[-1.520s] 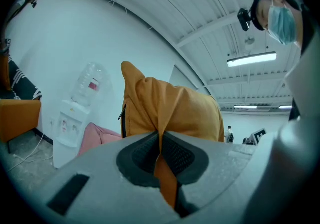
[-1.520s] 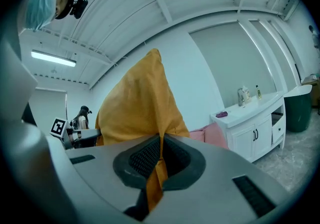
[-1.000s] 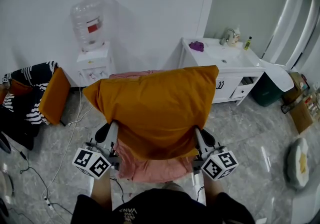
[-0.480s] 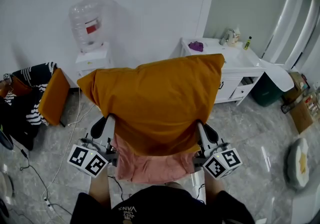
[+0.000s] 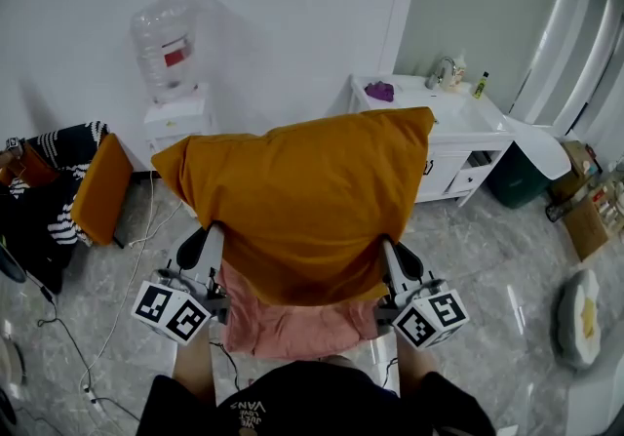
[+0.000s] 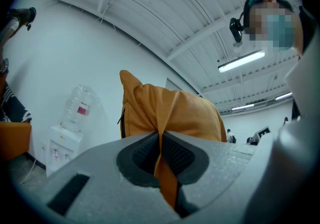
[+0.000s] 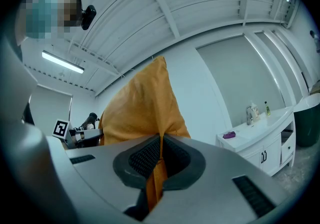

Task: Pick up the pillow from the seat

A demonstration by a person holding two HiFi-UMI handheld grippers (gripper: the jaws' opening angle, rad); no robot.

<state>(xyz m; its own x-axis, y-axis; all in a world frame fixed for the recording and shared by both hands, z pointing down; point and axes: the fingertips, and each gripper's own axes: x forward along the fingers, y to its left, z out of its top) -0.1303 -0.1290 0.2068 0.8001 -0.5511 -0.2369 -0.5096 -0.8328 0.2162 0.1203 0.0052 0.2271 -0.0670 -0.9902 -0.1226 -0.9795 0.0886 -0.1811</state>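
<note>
Looking down in the head view, I see the orange pillow (image 5: 302, 205) held up over the pink seat (image 5: 292, 322), between the left hand-held gripper (image 5: 209, 251) and the right hand-held gripper (image 5: 394, 263). Left gripper view: jaws pinching pillow fabric. Right gripper view: jaws likewise clamped on pillow fabric.

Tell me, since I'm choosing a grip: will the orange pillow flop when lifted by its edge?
Probably soft yet shape-holding: the pillow stands broad above the left tongs and right tongs, fabric bunching only where pinched. Likely light: two edge pinches carry it.
</note>
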